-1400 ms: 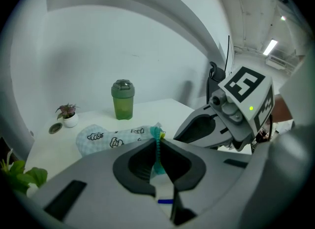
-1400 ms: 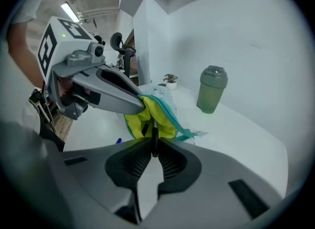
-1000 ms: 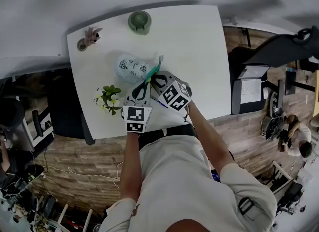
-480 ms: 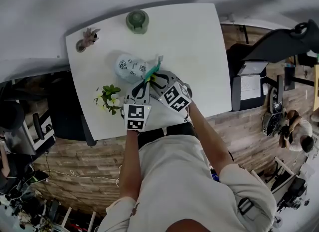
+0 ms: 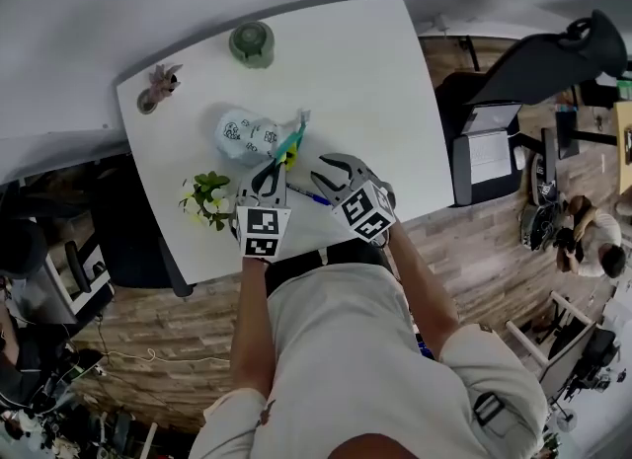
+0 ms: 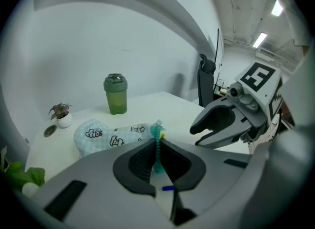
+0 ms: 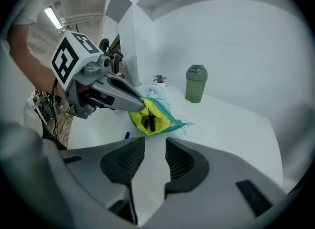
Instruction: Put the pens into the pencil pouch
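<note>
1. The left gripper (image 5: 275, 167) is clamped on the teal zipper edge of the pencil pouch (image 5: 247, 134). The right gripper (image 7: 155, 147) is near the pouch's mouth, jaws apart and empty.
2. Dark pens (image 7: 147, 122) lie inside the pouch, and a blue pen (image 5: 314, 196) lies near its mouth.
3. On the white table (image 5: 375, 82), a green bottle (image 5: 251, 42) stands beyond the pouch and a leafy plant (image 5: 209, 193) just beside it. A white wall rises behind.

on the table (image 5: 375, 82): pencil pouch (image 5: 247, 136) mid-left, bottle (image 5: 252, 42) behind it, potted plant (image 5: 158, 80) at far left corner, leafy sprig (image 5: 207, 195) near-left. pens (image 7: 146, 122) inside the pouch mouth; loose pen (image 5: 314, 195) just before it, between left gripper (image 5: 275, 166) and right gripper (image 5: 321, 169).
</note>
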